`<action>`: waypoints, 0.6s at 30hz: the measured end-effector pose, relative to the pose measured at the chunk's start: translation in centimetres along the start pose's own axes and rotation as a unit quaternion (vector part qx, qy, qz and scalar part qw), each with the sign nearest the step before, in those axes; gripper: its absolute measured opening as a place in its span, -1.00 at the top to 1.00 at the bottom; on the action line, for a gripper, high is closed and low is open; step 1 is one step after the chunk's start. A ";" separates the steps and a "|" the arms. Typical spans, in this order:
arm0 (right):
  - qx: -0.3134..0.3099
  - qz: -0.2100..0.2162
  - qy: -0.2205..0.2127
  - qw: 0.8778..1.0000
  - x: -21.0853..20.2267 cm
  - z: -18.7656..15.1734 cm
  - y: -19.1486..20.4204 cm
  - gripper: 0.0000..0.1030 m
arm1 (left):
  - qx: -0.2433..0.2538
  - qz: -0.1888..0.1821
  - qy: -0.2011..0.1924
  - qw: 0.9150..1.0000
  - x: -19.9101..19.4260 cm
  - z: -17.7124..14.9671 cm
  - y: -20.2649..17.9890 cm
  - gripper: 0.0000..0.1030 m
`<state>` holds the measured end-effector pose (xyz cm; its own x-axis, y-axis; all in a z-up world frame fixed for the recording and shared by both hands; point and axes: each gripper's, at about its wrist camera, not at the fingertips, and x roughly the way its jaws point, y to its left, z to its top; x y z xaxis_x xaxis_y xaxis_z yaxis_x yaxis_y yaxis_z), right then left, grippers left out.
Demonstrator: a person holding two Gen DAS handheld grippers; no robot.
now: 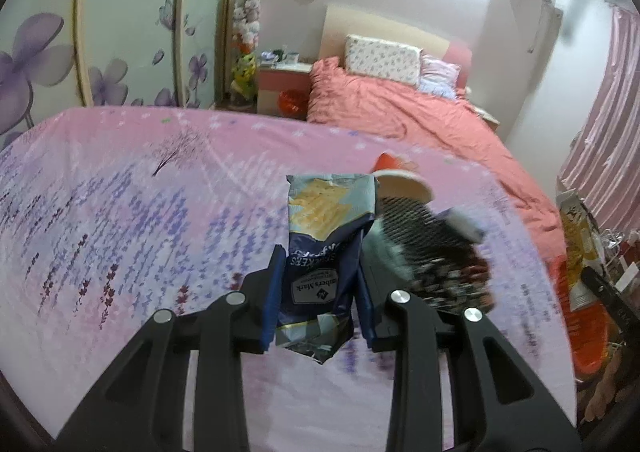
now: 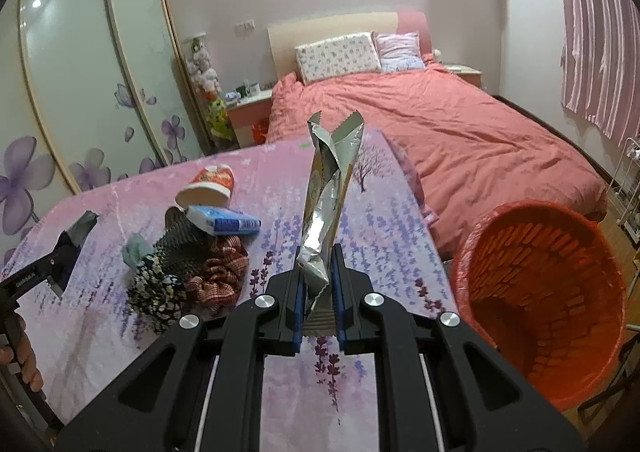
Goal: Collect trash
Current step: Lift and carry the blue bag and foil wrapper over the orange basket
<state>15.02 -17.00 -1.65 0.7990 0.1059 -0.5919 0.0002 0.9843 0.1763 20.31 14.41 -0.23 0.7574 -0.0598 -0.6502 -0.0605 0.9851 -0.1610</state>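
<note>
Dark-blue foil cracker bag (image 1: 326,252), long axis upright, is clamped in the left gripper (image 1: 320,292) over the lavender-print table (image 1: 140,212), far from the orange plastic wastebasket (image 2: 552,292). The silver foil wrapper (image 2: 326,212), upright, is pinched by the right gripper (image 2: 318,300), just left of that basket and likely nearer for the drop.

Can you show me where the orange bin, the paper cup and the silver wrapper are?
orange bin (image 2: 536,252): right wrist view, inner wall of the basket.
paper cup (image 2: 208,188): right wrist view, its side, lying tipped over.
silver wrapper (image 2: 326,208): right wrist view, the middle of the foil.
</note>
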 end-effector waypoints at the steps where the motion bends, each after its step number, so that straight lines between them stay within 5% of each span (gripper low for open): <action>1: 0.001 0.000 -0.006 1.000 -0.6 0.0 -0.2 0.76 | 0.002 -0.005 -0.004 1.000 -0.4 0.1 -0.5 0.37; 18: 0.031 -0.064 -0.069 0.995 -6.6 -0.3 -6.6 0.76 | 0.058 -0.147 -0.012 0.987 -3.6 -0.3 -15.0 0.37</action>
<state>9.59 -24.14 0.89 0.8656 -0.0439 -0.4989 0.1401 0.9776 0.1571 18.32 -0.18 4.27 0.7468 -0.3439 -0.5692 0.2391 0.9375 -0.2527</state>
